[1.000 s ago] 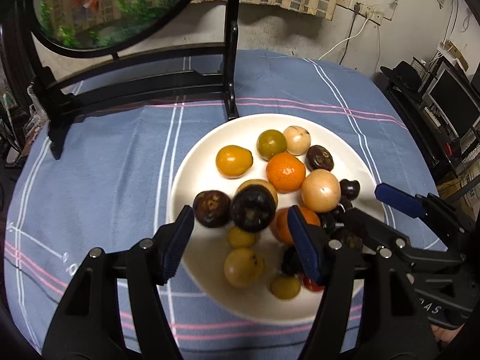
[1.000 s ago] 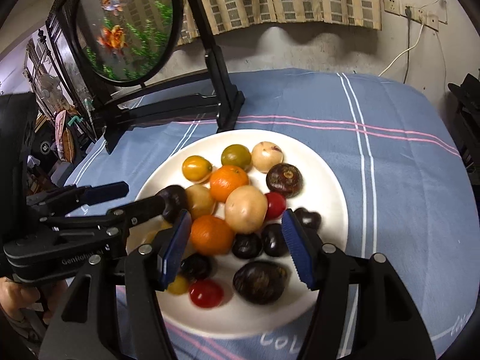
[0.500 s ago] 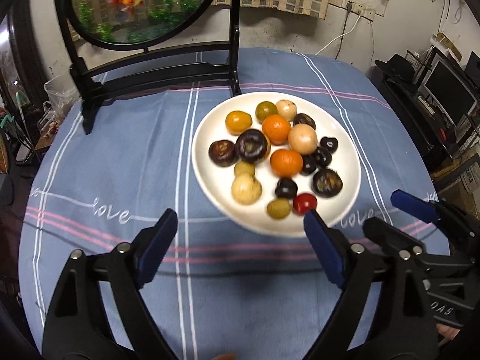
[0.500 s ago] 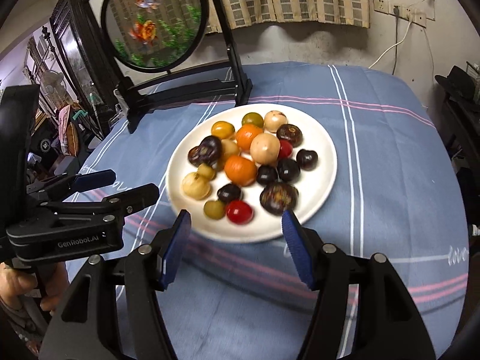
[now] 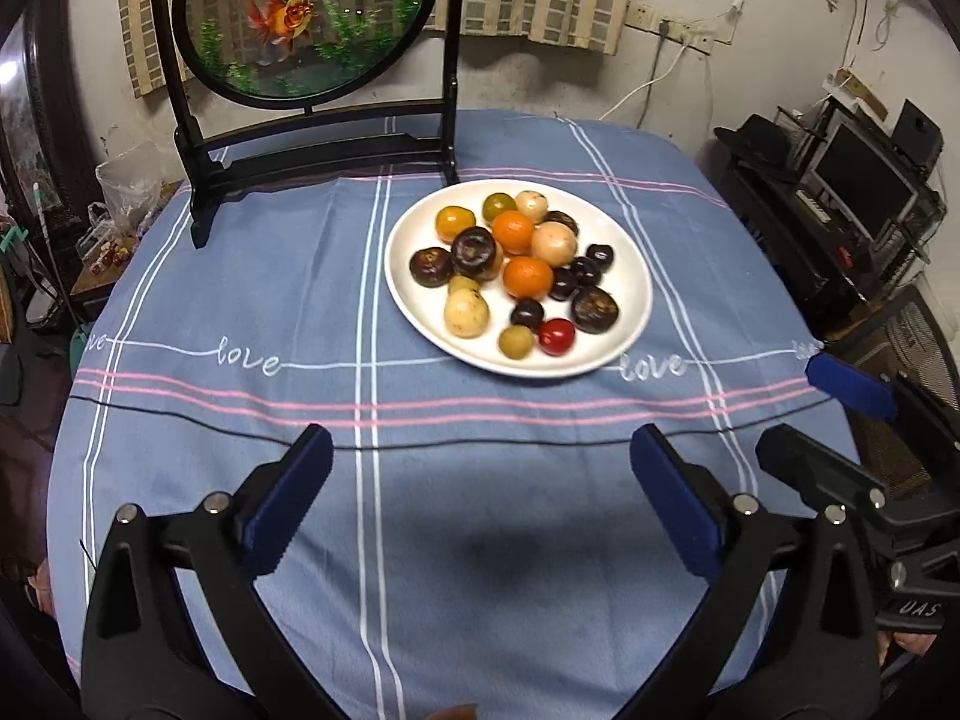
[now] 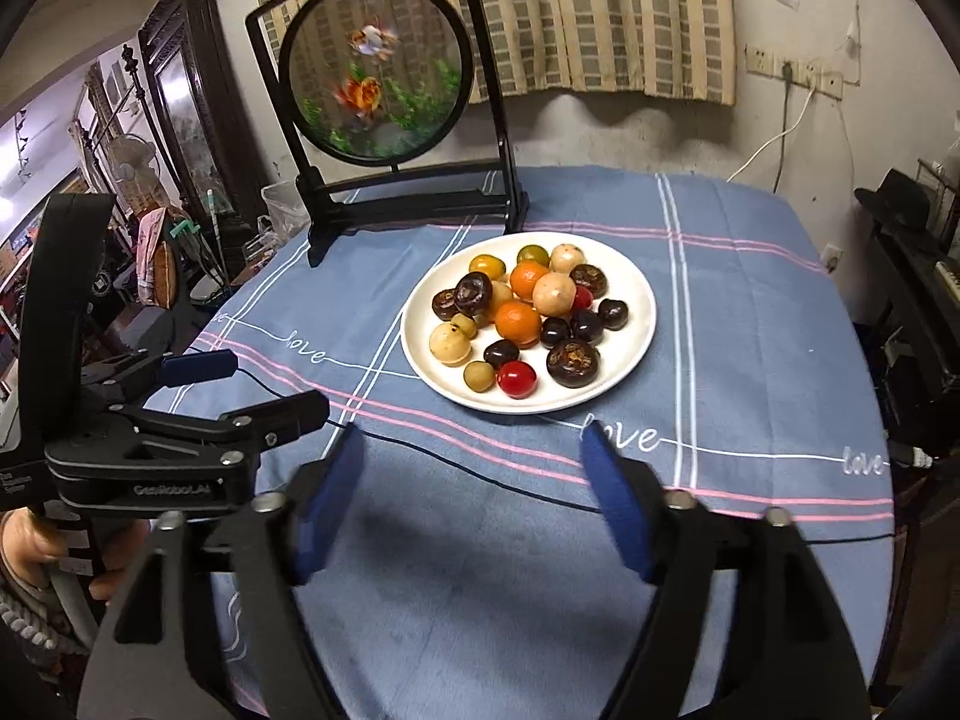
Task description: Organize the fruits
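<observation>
A white plate [image 5: 635,264] [image 6: 639,324] holds several small fruits: oranges [image 5: 527,276] [image 6: 517,323], dark purple ones [image 5: 594,309] [image 6: 572,363], pale ones [image 5: 466,313], a red one [image 5: 556,336] [image 6: 516,378]. It sits on the blue striped tablecloth. My left gripper [image 5: 477,462] is open and empty, well back from the plate near the table's front. My right gripper [image 6: 471,444] is open and empty, also back from the plate. Each gripper shows in the other's view: the right [image 5: 852,387], the left [image 6: 198,363].
A black stand with a round goldfish panel [image 5: 306,18] [image 6: 378,69] stands at the table's back left, just behind the plate. Furniture and a monitor [image 5: 864,180] crowd the right side; clutter lies off the left edge.
Both grippers have pulled back and up from right over the plate to the table's near side. The fruits have stayed on the plate. Both remain open.
</observation>
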Action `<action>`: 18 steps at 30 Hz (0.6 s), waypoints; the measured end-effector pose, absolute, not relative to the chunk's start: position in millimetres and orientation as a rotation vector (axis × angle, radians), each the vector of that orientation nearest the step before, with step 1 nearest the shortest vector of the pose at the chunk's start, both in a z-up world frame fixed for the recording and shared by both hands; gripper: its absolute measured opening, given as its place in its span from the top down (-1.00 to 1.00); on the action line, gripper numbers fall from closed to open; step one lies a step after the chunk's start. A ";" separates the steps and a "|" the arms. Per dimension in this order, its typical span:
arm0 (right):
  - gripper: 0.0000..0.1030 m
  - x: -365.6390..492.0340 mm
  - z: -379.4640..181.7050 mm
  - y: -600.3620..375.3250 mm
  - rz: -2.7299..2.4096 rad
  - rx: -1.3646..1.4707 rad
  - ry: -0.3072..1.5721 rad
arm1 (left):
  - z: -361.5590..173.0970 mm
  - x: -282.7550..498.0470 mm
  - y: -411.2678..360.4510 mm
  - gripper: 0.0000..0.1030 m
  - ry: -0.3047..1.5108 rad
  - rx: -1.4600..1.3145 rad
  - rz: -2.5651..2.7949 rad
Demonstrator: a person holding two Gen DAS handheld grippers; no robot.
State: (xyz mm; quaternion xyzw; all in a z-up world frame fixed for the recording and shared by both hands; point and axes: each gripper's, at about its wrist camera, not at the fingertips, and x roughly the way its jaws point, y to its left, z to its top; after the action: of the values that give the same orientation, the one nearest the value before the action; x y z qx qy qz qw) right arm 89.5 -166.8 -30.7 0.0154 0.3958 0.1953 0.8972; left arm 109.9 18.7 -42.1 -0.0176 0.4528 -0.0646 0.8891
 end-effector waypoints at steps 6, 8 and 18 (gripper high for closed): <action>-0.76 72.3 -24.7 -169.5 0.396 0.027 0.792 | -32.2 89.4 12.1 -0.96 0.919 0.022 -0.107; -0.76 68.1 -22.7 -168.9 0.388 0.020 0.788 | -29.3 85.7 13.0 -0.96 0.922 0.001 -0.123; -0.83 57.5 -11.6 -168.1 0.375 -0.001 0.757 | -13.7 61.2 16.4 -0.96 0.883 -0.047 -0.141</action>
State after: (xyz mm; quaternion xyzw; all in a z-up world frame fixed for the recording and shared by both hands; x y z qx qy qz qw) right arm 57.5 -168.1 -11.6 -0.0006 0.3673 0.1821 0.9121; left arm 61.2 16.4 -13.7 -0.0228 0.4270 -0.0680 0.9014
